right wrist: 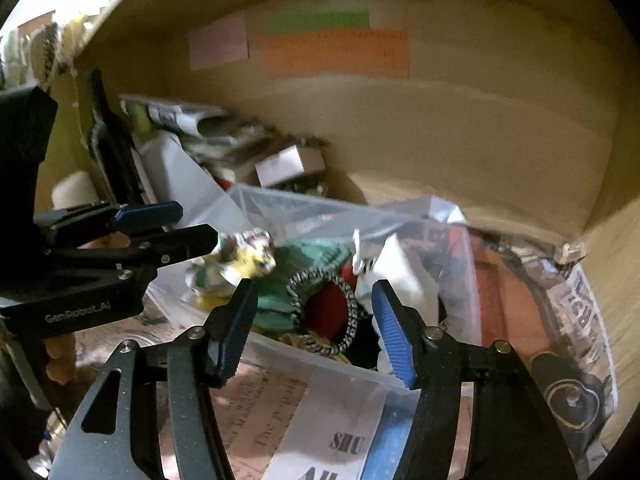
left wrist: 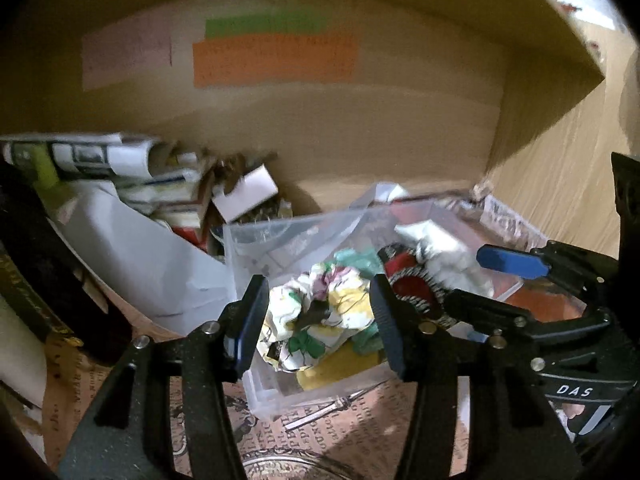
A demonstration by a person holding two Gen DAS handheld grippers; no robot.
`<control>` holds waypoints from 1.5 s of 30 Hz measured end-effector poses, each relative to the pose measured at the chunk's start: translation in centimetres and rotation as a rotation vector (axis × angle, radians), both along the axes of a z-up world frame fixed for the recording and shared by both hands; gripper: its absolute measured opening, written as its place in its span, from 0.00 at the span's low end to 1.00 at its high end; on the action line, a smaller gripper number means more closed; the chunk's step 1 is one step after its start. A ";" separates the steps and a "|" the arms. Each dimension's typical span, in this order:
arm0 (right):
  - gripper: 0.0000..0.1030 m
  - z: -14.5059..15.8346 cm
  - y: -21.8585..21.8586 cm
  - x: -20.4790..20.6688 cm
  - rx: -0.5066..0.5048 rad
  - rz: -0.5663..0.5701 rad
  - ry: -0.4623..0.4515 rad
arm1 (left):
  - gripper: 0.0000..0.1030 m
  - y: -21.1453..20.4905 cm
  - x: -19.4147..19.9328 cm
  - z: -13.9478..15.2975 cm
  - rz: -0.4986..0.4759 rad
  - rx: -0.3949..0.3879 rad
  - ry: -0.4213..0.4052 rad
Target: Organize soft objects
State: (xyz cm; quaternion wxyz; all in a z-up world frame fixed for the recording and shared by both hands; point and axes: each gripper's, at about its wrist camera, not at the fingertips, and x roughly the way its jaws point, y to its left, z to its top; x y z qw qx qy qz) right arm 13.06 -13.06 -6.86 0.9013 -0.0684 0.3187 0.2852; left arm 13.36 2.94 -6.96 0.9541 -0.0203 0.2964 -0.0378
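A clear plastic bin [left wrist: 260,392] stands in front of a cardboard wall and holds several soft items. A crumpled floral cloth [left wrist: 320,320] lies between the fingers of my open left gripper [left wrist: 318,320], which hovers just above it. A red piece with black-and-white trim [left wrist: 412,284], a green cloth [left wrist: 356,260] and a white cloth [left wrist: 444,256] lie behind. My right gripper [right wrist: 312,328] is open over the red piece [right wrist: 324,308] and the green cloth [right wrist: 276,300]; the floral cloth [right wrist: 240,258] sits by the left gripper [right wrist: 192,228].
A cardboard wall [left wrist: 320,120] with coloured notes rises close behind the bin. Rolled papers and small boxes [left wrist: 120,168] pile up at the left. Printed paper [left wrist: 340,420] covers the surface. A newspaper-print bag [right wrist: 576,320] lies at the right.
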 end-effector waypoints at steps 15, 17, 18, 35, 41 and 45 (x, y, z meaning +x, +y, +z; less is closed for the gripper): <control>0.64 7.9 -3.6 -5.0 0.160 -0.039 -0.243 | 0.66 -0.8 -7.0 6.7 0.024 -0.023 -0.272; 0.68 8.3 -3.9 -5.5 0.173 -0.043 -0.259 | 0.71 -0.9 -7.7 7.1 0.029 -0.023 -0.295; 0.74 8.4 -4.0 -5.7 0.177 -0.046 -0.267 | 0.74 -1.0 -8.0 7.4 0.032 -0.021 -0.308; 0.99 9.1 -4.9 -7.8 0.209 -0.075 -0.321 | 0.99 -1.9 -10.6 8.3 0.052 -0.010 -0.363; 0.99 9.1 -5.0 -8.0 0.213 -0.072 -0.319 | 1.00 -2.1 -10.8 8.3 0.055 -0.009 -0.364; 1.00 9.2 -4.9 -8.2 0.217 -0.071 -0.320 | 1.00 -2.1 -10.7 8.4 0.054 -0.009 -0.363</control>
